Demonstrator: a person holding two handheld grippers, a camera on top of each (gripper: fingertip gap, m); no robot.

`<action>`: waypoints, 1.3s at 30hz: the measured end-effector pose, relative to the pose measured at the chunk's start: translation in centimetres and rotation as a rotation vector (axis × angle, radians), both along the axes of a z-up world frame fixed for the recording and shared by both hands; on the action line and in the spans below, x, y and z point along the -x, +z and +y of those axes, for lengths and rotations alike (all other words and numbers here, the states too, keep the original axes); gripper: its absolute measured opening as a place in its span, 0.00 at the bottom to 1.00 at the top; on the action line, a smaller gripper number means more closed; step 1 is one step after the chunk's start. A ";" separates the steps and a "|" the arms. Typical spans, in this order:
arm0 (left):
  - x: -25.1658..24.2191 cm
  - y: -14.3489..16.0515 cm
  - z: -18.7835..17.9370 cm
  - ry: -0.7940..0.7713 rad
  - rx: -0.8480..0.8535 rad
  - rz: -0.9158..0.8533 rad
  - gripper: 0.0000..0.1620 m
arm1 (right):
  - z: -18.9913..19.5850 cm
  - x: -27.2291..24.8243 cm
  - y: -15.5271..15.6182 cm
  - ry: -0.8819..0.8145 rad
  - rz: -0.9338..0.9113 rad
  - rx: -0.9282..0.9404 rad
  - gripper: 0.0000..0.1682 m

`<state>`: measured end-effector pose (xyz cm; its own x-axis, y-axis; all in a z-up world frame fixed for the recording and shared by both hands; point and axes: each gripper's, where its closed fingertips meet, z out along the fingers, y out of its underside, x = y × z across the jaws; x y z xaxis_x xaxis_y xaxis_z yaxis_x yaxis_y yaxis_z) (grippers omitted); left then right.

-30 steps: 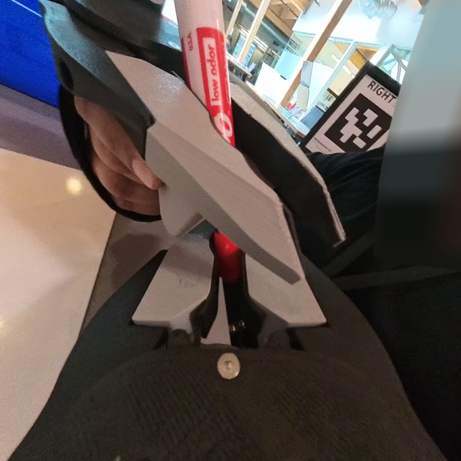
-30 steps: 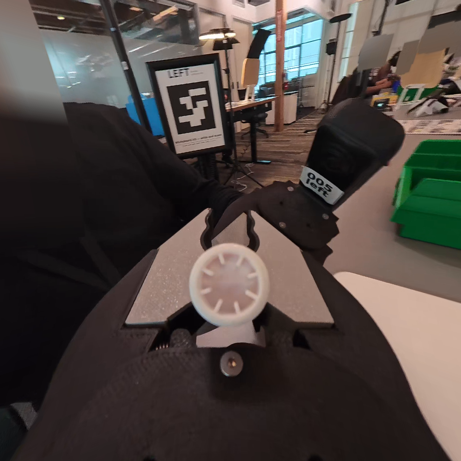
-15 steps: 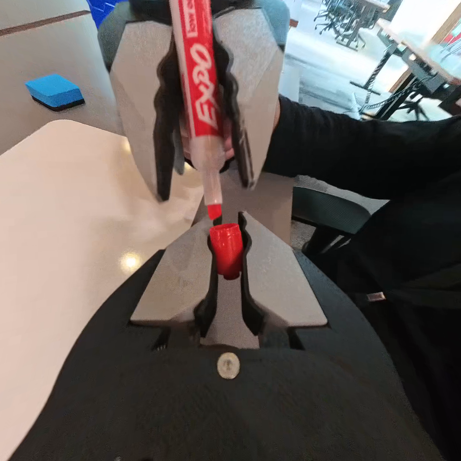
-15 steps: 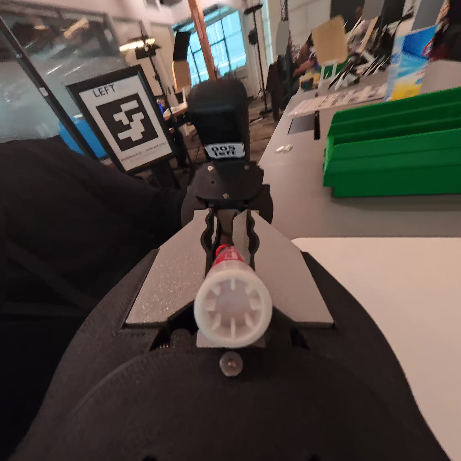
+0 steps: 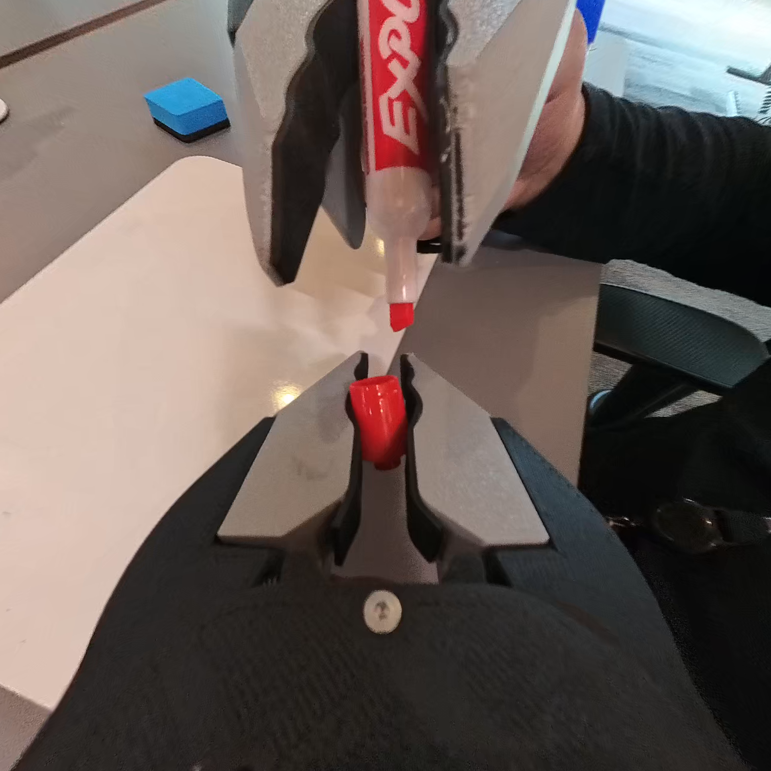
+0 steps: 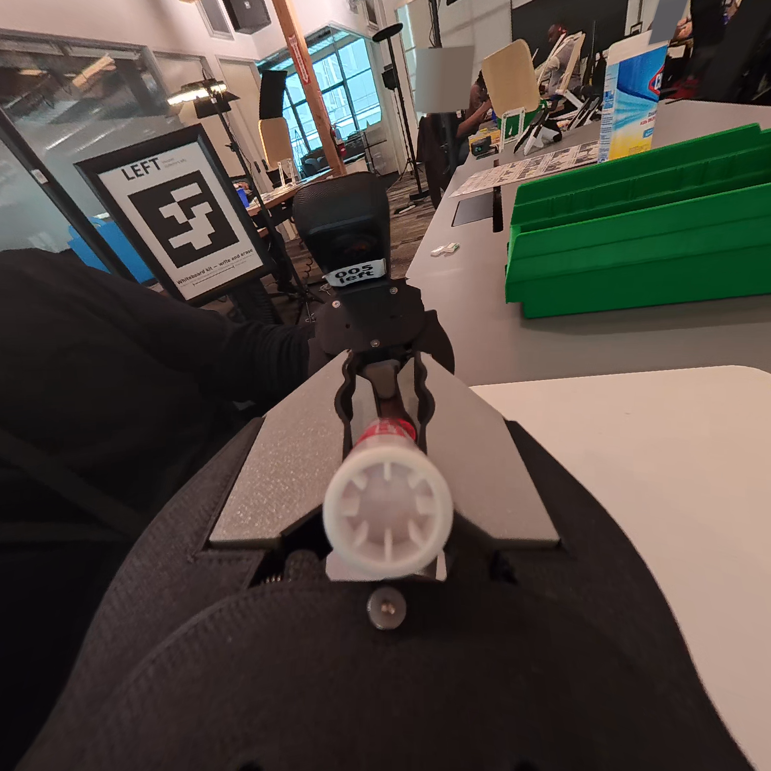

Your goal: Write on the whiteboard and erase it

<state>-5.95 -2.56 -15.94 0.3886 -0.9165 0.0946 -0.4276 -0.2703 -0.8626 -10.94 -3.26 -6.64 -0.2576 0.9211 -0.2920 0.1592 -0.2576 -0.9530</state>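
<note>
My left gripper (image 5: 381,359) is shut on the red marker cap (image 5: 377,421), which points open end forward. My right gripper (image 6: 381,369) is shut on the red-and-white marker (image 6: 388,515), seen from its white rear end. In the left wrist view the right gripper (image 5: 367,267) comes down from the top with the marker (image 5: 392,104); its bare red tip (image 5: 401,315) hangs a short way above and apart from the cap. The whiteboard (image 5: 125,375) lies flat below and to the left, and shows at the right in the right wrist view (image 6: 626,459). A blue eraser (image 5: 185,108) lies on the grey table beyond the board.
Green bins (image 6: 646,242) stand on the grey table (image 6: 479,333) behind the board. A framed tag sign (image 6: 175,212) stands at the left. A black chair (image 5: 667,333) and a dark sleeve (image 5: 667,187) are at the right. People sit at far desks. About 10 cm separates my left fingertips from my right. The left tips stand about 30 cm off the blue eraser (image 5: 185,108).
The marker has come out of the cap. The two grippers have drawn apart, and the gap between tip and cap has grown over the last half second.
</note>
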 end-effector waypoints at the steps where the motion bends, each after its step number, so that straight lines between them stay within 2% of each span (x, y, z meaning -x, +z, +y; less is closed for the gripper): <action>1: 0.1 0.1 0.2 0.007 -0.018 0.001 0.08 | 0.1 0.0 0.0 -0.004 -0.001 0.001 0.15; 6: 1.3 1.1 1.5 0.046 -0.079 -0.016 0.08 | 1.8 -0.2 -0.3 -0.077 0.001 0.010 0.15; 12: 3.9 3.5 5.2 0.126 -0.121 -0.095 0.08 | 5.4 -1.5 -0.7 -0.192 0.011 0.102 0.15; 16: 3.1 3.5 5.1 -0.038 0.052 -0.147 0.08 | 7.8 -2.3 -1.4 -0.290 0.002 0.121 0.15; 18: 3.0 3.2 6.3 -0.031 0.021 -0.149 0.08 | 8.7 -2.6 -1.9 -0.323 -0.012 0.138 0.15; 20: 3.0 3.3 7.3 0.001 -0.057 -0.182 0.08 | 8.8 -2.7 -2.0 -0.317 -0.018 0.151 0.15; 23: 2.3 3.2 6.6 -0.015 -0.103 -0.164 0.08 | 8.3 -2.4 -1.5 -0.290 0.004 0.129 0.15; 26: 1.6 2.9 6.1 -0.033 -0.072 -0.167 0.08 | 7.3 -2.0 -1.0 -0.244 0.029 0.091 0.15; 29: 1.0 3.2 5.7 -0.056 -0.070 -0.216 0.08 | 7.4 -1.8 -1.2 -0.271 0.017 0.059 0.15; 32: 1.1 3.1 5.9 -0.046 -0.125 -0.205 0.08 | 7.5 -1.8 -1.2 -0.278 0.031 0.050 0.15; 39: 0.6 2.4 5.5 -0.071 -0.130 -0.171 0.08 | 6.9 -1.8 -0.2 -0.227 0.118 0.067 0.15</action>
